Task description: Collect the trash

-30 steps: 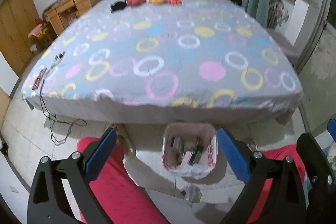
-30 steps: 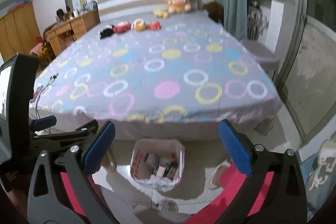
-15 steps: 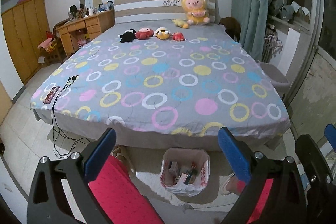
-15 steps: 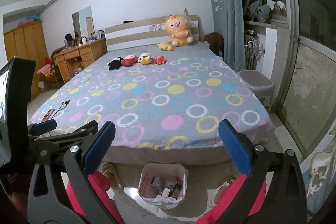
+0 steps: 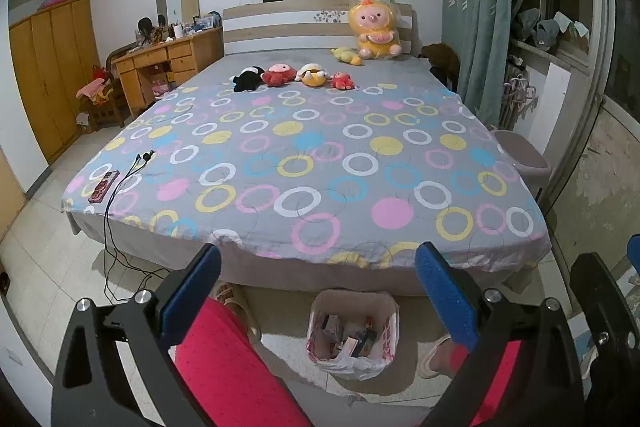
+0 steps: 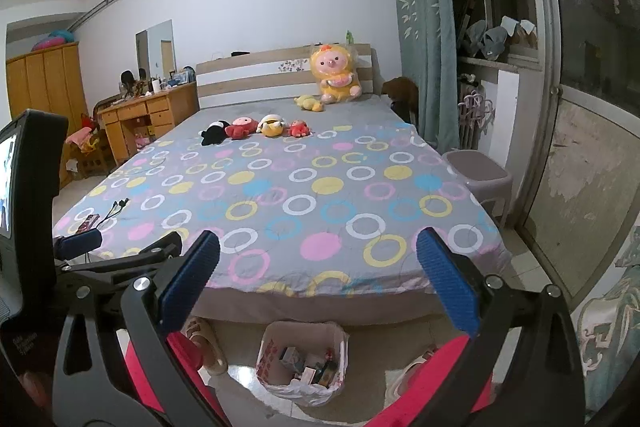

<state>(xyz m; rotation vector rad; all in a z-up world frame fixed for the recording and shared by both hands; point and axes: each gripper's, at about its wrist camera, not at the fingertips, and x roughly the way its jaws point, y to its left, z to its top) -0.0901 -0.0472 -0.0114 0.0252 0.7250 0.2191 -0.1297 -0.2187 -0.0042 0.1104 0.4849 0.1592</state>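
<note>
- On the floor at the bed's [image 5: 312, 163] foot edge we see the trash bag [image 5: 354, 335], holding small boxes.
- Left gripper [image 5: 316, 291]: jaws spread wide, gripping nothing.
- Right gripper [image 6: 316, 279]: jaws likewise apart, empty.

Trash bin [image 5: 353, 334], lower centre of the left wrist view and lower centre of the right wrist view [image 6: 303, 363]: a small upright container lined with a white plastic bag bearing red print, the bag's edge folded over the rim. It stands on the tiled floor just in front of the foot of the bed. Inside lie several pieces of trash [image 5: 349, 341], small boxes and wrappers, loosely piled; individual items cannot be identified.
</note>
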